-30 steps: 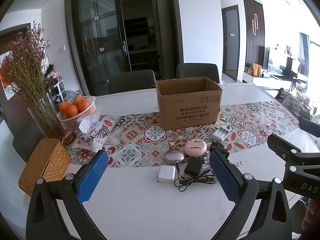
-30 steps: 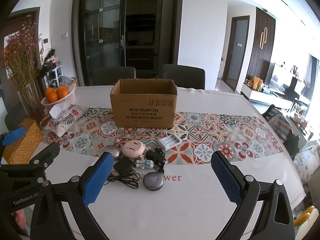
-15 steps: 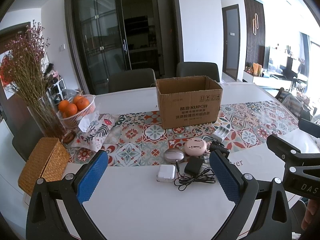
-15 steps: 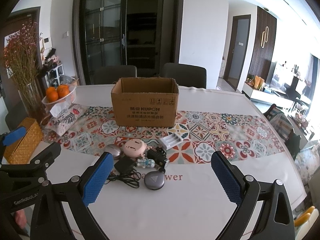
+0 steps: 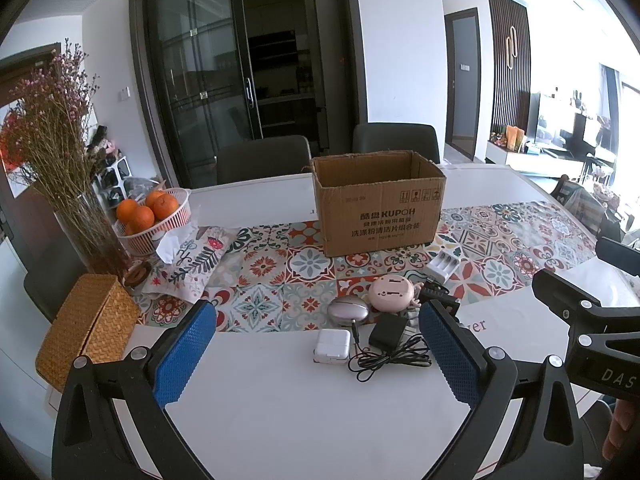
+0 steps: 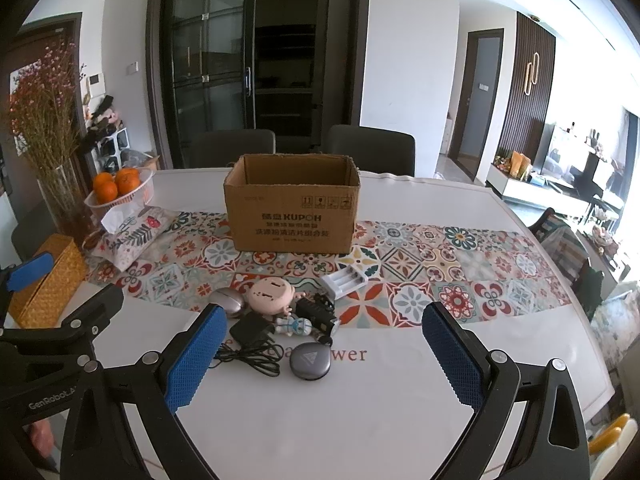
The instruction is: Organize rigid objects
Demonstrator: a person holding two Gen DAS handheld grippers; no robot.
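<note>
Both hand-held grippers hover above the white counter [image 5: 280, 408] with jaws spread wide and nothing between them: the left hand-held gripper [image 5: 316, 344], the right hand-held gripper [image 6: 324, 350]. Ahead lies a cluster: white charger [image 5: 332, 345], black adapter [image 6: 252, 330] with cord, pink case [image 6: 272, 295], grey puck [image 6: 311, 360]. The open box [image 6: 292, 204] stands behind them on the runner [image 6: 440, 264].

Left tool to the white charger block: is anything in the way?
Nothing visible. The left tool is open, and bare white table runs from it to the white charger block. The black adapter and its coiled cable lie just to the block's right.
</note>
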